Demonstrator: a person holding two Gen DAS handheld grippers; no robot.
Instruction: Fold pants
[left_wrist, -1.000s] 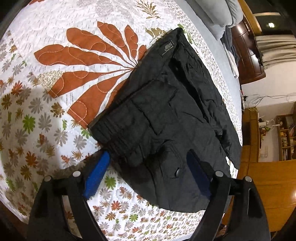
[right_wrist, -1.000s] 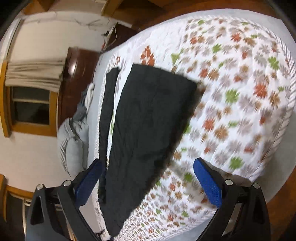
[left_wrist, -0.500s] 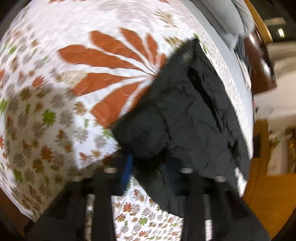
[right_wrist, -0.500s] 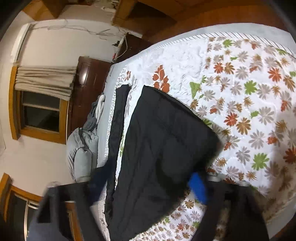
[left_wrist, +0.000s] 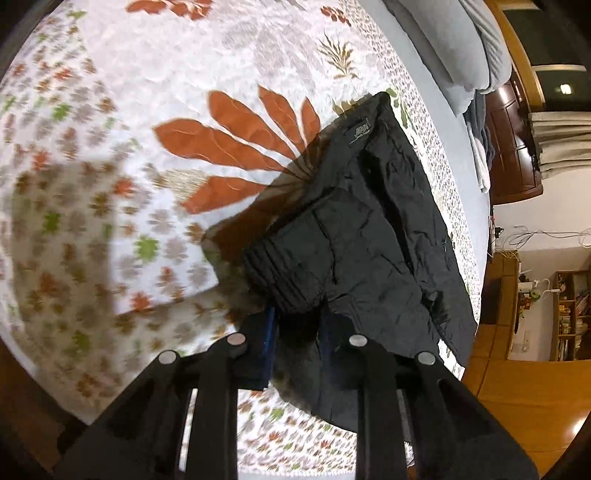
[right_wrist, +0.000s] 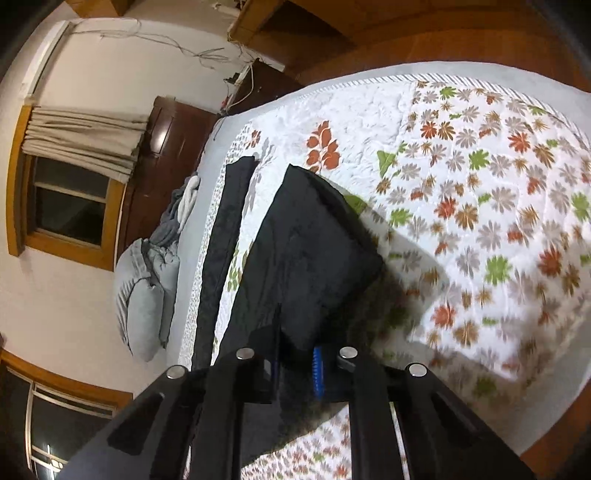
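Left gripper (left_wrist: 295, 334): 1 s ago its fingers were spread wide above the waistband end of the pants (left_wrist: 369, 236); now they are closed on the ribbed waistband corner, with black cloth pinched between the blue pads. That corner is raised off the quilt (left_wrist: 110, 184), judging by the shadow cast beneath it. The rest of the waist end is seen lying on the bed, with the label patch (left_wrist: 361, 131) at the far edge.

Right gripper (right_wrist: 297, 365): same change. Fingers that were apart over the leg end 1 s ago are now clamped on the pants (right_wrist: 306, 251) there, with fabric bunched between the pads and the near corner lifted. A second dark strip (right_wrist: 225, 236), possibly the other leg, is seen flat on the bed, just beside the held part and apart from it. Grey bedding (right_wrist: 144, 295) is piled at the bed's far side.

Meaning for the task: both ends are judged secured, so grasping is done and the fold itself is not yet made. The next move is judged to be a lift and carry of 1 end over the other. Risk: only 1 layer may be caught, which cannot be told from either view.
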